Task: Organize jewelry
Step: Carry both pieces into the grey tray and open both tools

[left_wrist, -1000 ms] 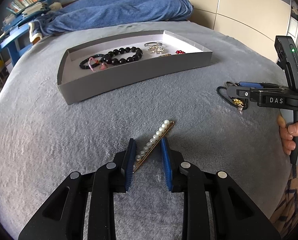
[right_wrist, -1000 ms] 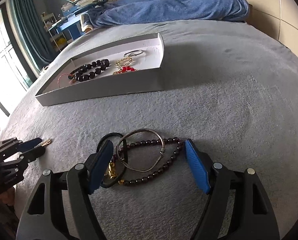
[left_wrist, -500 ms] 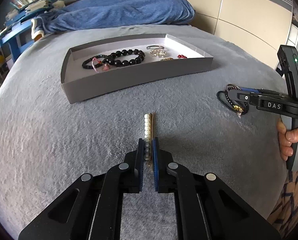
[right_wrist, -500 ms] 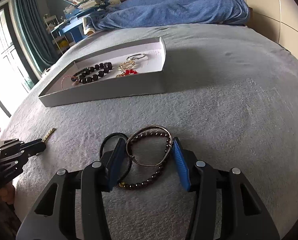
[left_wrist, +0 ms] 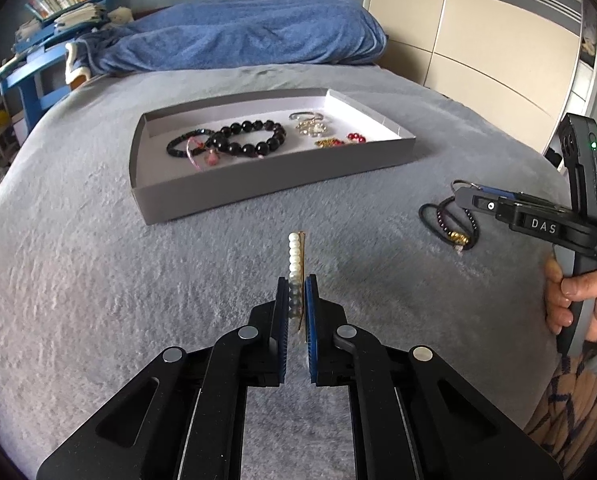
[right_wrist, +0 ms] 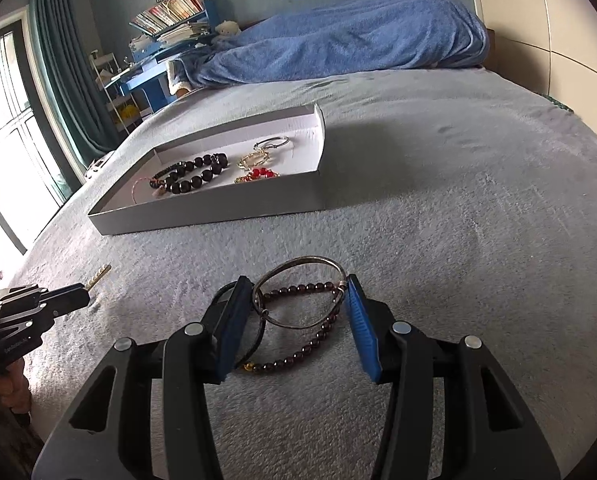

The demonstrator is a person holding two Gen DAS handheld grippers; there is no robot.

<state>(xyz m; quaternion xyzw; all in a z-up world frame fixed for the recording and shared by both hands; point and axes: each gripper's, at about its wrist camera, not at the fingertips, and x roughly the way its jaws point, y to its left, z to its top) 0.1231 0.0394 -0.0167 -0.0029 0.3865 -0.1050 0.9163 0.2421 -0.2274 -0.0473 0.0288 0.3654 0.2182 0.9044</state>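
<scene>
Left tool point(left_wrist: 297, 300) clenched on pearl-and-gold hair clip point(left_wrist: 295, 258), long axis pointing straight at far grey cardboard tray point(left_wrist: 258, 188) on bed. Right tool point(right_wrist: 294, 312) straddles silver bangle point(right_wrist: 298, 298); grip uncertain.

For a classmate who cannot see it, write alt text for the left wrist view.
The left gripper has its fingers shut on a pearl hair clip over a grey blanket. Beyond it stands a grey tray holding bracelets; at right, the right gripper sits over more bracelets.
</scene>
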